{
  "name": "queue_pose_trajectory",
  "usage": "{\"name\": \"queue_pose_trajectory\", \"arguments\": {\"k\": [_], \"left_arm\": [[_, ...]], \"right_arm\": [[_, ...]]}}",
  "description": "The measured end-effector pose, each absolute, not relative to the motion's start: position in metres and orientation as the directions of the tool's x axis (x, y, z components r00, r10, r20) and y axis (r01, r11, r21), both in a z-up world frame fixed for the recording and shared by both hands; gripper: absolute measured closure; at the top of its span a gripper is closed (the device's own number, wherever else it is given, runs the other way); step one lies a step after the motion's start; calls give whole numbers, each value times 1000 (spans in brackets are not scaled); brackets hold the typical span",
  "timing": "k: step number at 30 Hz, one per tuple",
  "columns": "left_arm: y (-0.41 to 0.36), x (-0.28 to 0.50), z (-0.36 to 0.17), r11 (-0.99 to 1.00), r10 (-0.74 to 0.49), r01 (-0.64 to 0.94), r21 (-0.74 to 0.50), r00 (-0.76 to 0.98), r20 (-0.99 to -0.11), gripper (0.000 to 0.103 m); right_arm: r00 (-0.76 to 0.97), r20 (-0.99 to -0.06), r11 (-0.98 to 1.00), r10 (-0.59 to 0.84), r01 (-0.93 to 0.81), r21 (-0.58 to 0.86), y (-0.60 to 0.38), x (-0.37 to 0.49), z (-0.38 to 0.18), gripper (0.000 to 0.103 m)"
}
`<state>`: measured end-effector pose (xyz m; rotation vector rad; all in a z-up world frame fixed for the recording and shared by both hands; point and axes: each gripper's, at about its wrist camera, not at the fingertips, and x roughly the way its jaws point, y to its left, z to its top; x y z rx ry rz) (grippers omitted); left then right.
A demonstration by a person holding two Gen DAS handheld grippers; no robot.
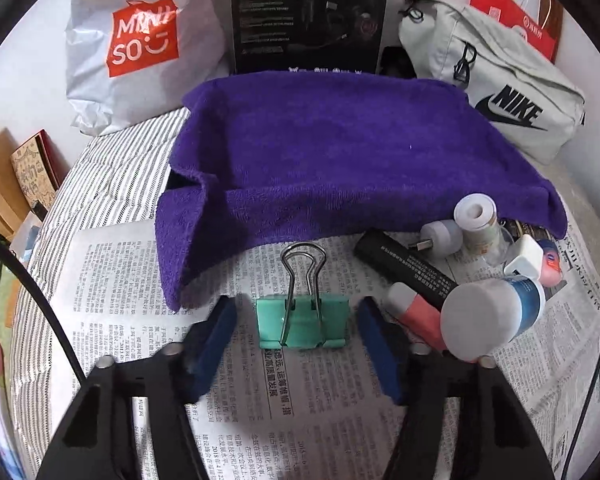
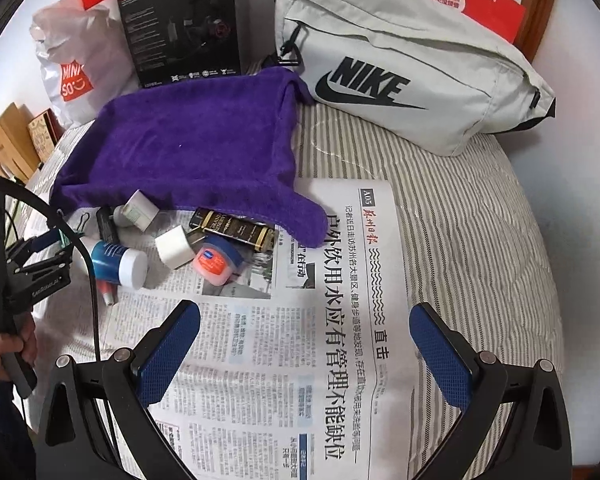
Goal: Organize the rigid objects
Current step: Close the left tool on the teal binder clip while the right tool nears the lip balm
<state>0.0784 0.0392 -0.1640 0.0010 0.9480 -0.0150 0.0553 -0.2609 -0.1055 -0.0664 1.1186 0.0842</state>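
The left gripper (image 1: 298, 320) straddles the green binder clip (image 1: 303, 322) lying flat on the newspaper (image 1: 324, 420), jaws apart and pads just clear of its sides, set to pinch it; the right gripper (image 2: 304, 344) hovers open over bare newspaper, holding nothing.
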Motion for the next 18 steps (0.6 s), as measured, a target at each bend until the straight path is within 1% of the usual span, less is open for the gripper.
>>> {"name": "queue_pose_trajectory", "arguments": {"k": [1,2,6,9,12,13,14,18], "left_arm": [[40,78,-163,1000,-15,13,-9,588,-808,59],[41,77,-163,1000,-22,17,-15,594,-804,64],[42,72,-163,999,-32,27,-19,619,-785,64],[42,71,-164,1000,-29,24,-18,624,-781,64],[39,72,-164,1000,-19,21,-8,625,-781,64],[39,72,-164,1000,-19,21,-8,625,-781,64],[39,71,-164,1000,-22,20,-12,625,-780,64],[39,71,-164,1000,-23,20,-13,626,-780,64]], "right_arm": [[437,-898,995,45,-102,0,-261,57,-107,0],[439,-897,994,56,-105,10,-261,58,-108,1],[451,-888,991,91,-132,34,-255,67,-116,2],[439,-889,986,127,-156,64,-244,74,-128,7],[423,-889,978,175,-178,108,-234,79,-141,18],[417,-890,976,184,-181,116,-229,81,-146,25],[411,-893,976,184,-181,119,-226,82,-150,28],[402,-897,977,184,-177,121,-216,88,-163,28]]}}
